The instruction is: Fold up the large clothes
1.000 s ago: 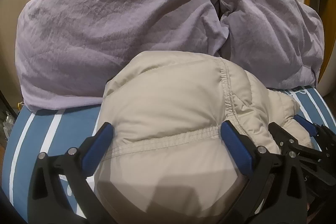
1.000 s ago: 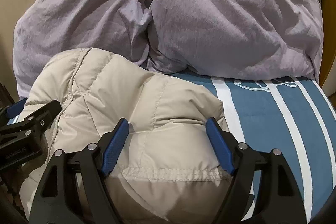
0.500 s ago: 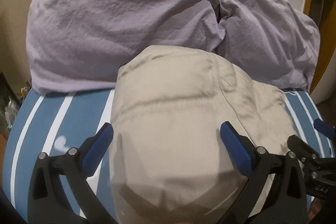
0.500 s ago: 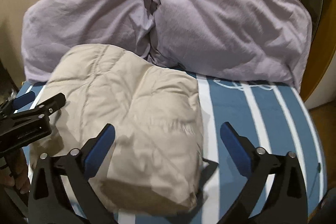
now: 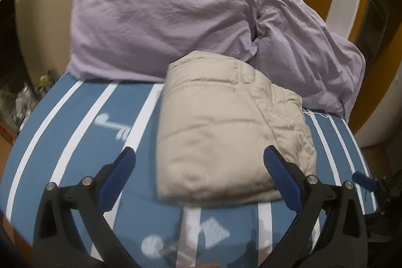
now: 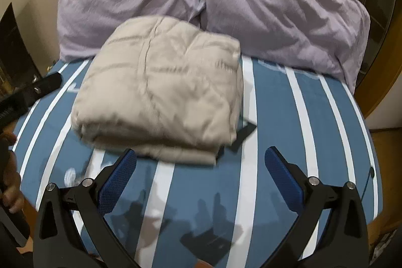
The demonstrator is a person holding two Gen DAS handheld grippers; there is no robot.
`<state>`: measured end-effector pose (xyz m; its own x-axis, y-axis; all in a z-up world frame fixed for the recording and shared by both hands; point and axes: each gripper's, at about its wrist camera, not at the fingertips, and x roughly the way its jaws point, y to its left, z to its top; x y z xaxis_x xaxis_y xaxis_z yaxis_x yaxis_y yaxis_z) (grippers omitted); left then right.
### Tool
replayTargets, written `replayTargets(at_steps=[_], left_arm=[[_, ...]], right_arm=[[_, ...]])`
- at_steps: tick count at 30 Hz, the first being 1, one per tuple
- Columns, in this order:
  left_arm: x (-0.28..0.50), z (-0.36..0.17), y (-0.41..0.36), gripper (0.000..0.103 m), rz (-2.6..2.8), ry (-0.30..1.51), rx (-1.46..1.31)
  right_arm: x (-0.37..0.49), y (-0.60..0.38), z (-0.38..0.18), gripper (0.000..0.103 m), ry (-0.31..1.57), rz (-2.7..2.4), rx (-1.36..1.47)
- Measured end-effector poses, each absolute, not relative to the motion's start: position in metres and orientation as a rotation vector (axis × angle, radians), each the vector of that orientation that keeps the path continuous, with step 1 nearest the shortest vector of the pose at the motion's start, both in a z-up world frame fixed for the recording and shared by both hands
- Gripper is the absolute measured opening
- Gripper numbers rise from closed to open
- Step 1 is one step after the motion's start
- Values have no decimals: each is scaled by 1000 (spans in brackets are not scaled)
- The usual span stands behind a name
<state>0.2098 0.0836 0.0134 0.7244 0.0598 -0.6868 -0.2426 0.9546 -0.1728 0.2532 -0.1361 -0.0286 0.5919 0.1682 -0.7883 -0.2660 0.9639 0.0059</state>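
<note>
Nearest: left gripper (image 5: 198,167) and right gripper (image 6: 200,165), jaws wide apart, nothing held. Beyond them, folded beige puffer jacket (image 6: 163,94) lies on striped blue bed (image 6: 276,142). Farthest: lilac duvet (image 6: 276,9), bunched behind jacket.

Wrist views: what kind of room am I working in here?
Most likely a bedroom. The folded beige puffer jacket lies on a bed with a blue-and-white striped sheet, and a bunched lilac duvet sits at its far end against the wall.
</note>
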Motion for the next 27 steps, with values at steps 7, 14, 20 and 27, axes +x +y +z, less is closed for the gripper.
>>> replayTargets(at_steps=[7,14,20,27], left_arm=[[152,17,86,101,202,748,-285],[123,9,77,101,192,792,-262],[114,8,69,101,165,797,-237],[112,5,65,101,144,803,-239]], right_arm=[[224,-152,-30,102,958,282,-42],[199,-150,-23,102,909,296,-62],[182,-149,-24,102,884,290,-35],[175,-152,-27,102,887,279,-6]])
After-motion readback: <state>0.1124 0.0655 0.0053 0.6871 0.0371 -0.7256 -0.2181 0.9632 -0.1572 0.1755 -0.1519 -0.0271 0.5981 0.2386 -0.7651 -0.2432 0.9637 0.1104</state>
